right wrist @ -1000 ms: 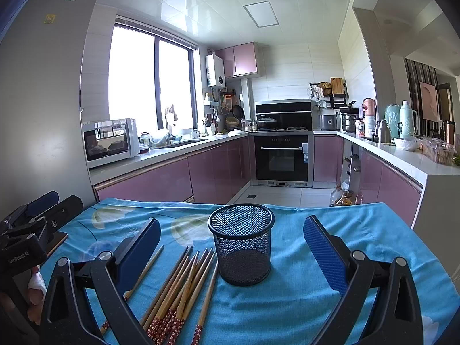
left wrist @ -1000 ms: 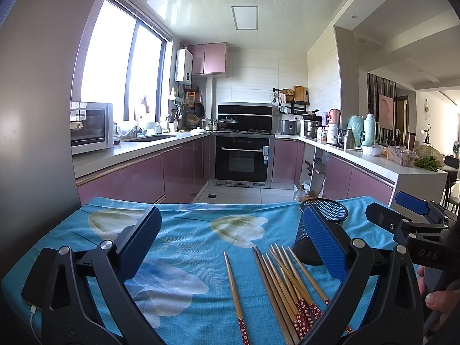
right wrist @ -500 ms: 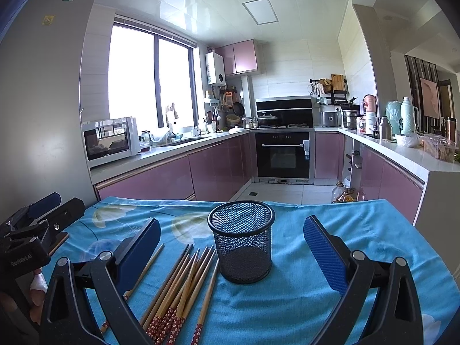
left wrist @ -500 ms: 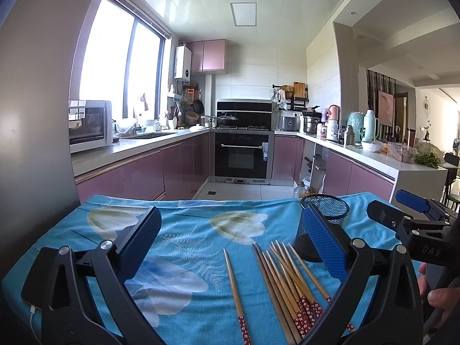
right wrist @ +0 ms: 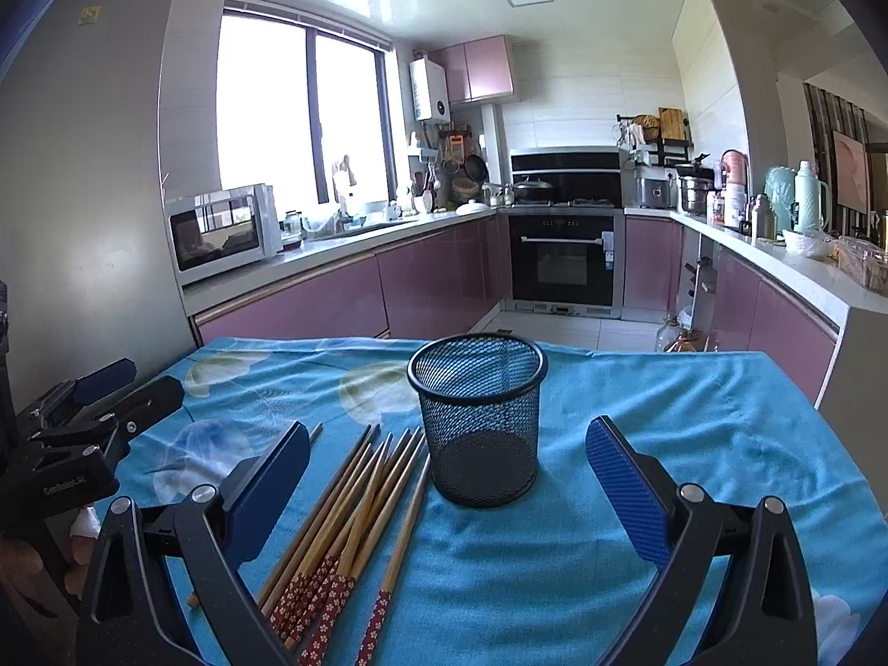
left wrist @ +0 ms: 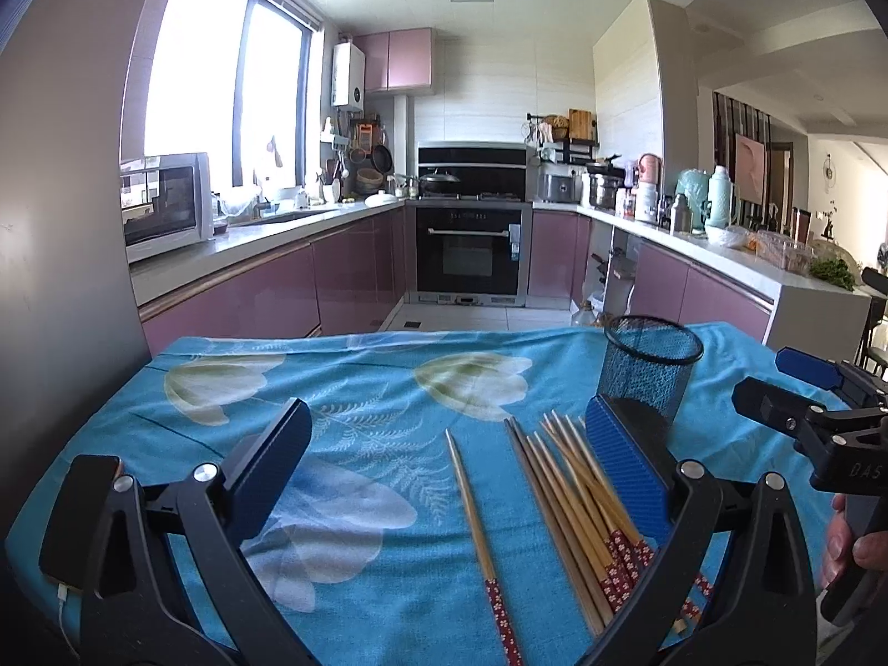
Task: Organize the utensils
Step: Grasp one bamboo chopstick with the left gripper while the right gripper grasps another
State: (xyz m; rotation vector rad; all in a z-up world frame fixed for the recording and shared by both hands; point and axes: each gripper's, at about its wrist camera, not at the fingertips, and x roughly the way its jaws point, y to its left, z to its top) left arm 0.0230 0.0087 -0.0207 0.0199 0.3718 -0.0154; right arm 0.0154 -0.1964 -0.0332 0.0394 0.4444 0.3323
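Several wooden chopsticks (left wrist: 577,494) with red flowered ends lie in a loose bundle on the blue tablecloth; one chopstick (left wrist: 474,516) lies apart to their left. The bundle also shows in the right wrist view (right wrist: 355,516). A black mesh cup (right wrist: 480,416) stands upright and empty just right of them, and shows in the left wrist view (left wrist: 646,369). My left gripper (left wrist: 449,449) is open and empty above the single chopstick. My right gripper (right wrist: 449,458) is open and empty, hovering in front of the cup.
The blue flowered tablecloth (left wrist: 355,388) covers the table, with its far edge towards the kitchen floor. A grey fridge wall (left wrist: 61,222) stands close on the left. The other gripper shows at the right edge (left wrist: 821,427) and at the left edge (right wrist: 83,433).
Both grippers have tilted down and lowered slightly, so the table sits higher in each view. Chopsticks and cup have not moved.
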